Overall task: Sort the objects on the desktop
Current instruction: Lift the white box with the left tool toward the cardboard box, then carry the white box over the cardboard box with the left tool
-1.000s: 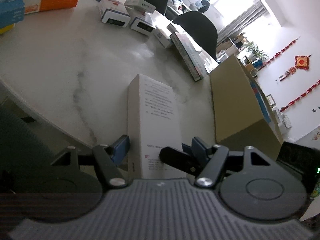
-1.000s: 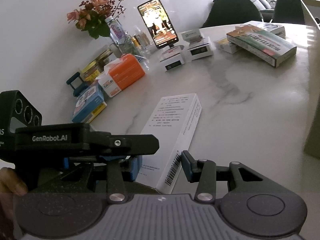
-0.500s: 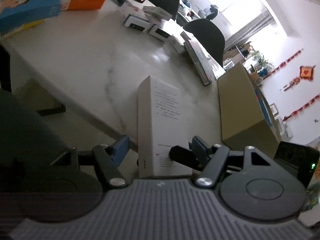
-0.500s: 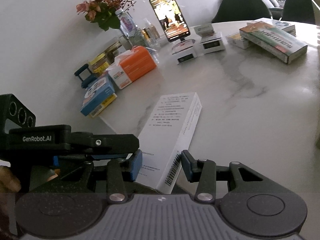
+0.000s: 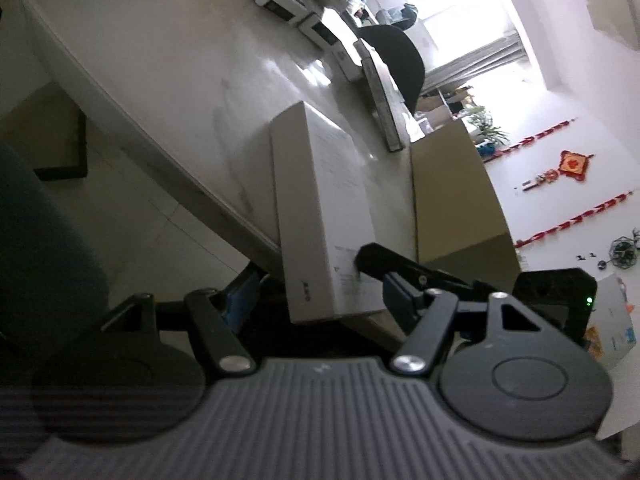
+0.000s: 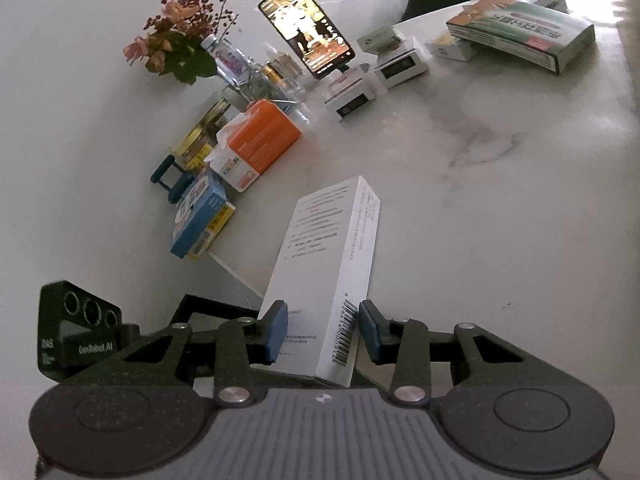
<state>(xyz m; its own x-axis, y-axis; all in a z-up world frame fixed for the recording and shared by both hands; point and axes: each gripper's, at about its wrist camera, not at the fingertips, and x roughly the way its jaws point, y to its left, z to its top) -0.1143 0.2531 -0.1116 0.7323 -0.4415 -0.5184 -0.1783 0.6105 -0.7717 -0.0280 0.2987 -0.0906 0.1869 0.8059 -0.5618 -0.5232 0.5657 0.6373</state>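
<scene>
A long white printed box [image 6: 332, 264] lies on the marble table [image 6: 500, 208], its near end hanging over the edge. My right gripper [image 6: 323, 332] is shut on the white box's near end, one blue pad on each side. In the left wrist view the same box [image 5: 320, 208] sits between the open jaws of my left gripper [image 5: 316, 290], which are spread wider than the box. One right-gripper finger [image 5: 384, 264] lies across the box there.
A cardboard box [image 5: 452, 200] stands right of the white box. At the back are a phone on a stand [image 6: 308, 28], small white boxes [image 6: 400, 64], a green-and-white box [image 6: 520, 28], an orange tissue box [image 6: 260, 140], a blue box [image 6: 200, 212], flowers [image 6: 176, 44].
The right gripper has closed on the white box's near end. Both grippers have tilted and drawn back towards the table edge, and the box's near end now overhangs it.
</scene>
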